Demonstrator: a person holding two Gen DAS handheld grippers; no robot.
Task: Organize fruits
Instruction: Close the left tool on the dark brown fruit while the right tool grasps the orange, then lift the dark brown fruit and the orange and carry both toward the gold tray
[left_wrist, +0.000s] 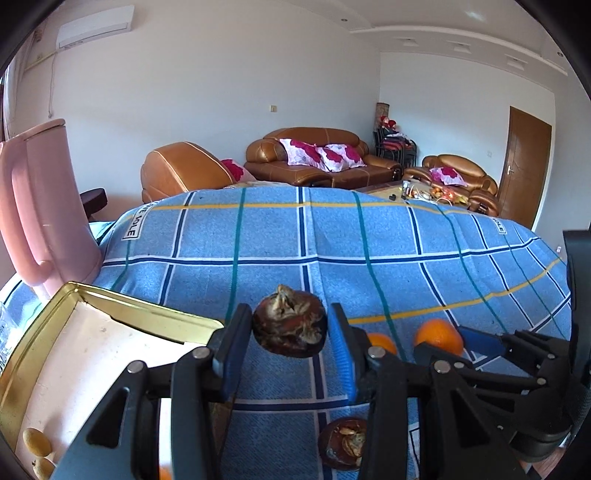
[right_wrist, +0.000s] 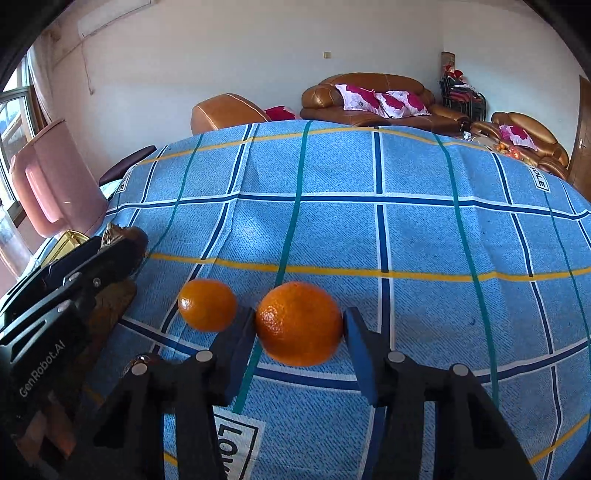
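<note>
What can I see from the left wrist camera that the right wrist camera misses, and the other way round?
Only the left wrist view shows the inside of the gold tin with small yellowish fruits in its corner, and a second dark fruit lying on the cloth below the left tool. Only the right wrist view shows a window and the large orange seated between the right tool's fingers. Both show the checked cloth, two oranges, the pink jug and the dark fruit gripped by the left tool.
</note>
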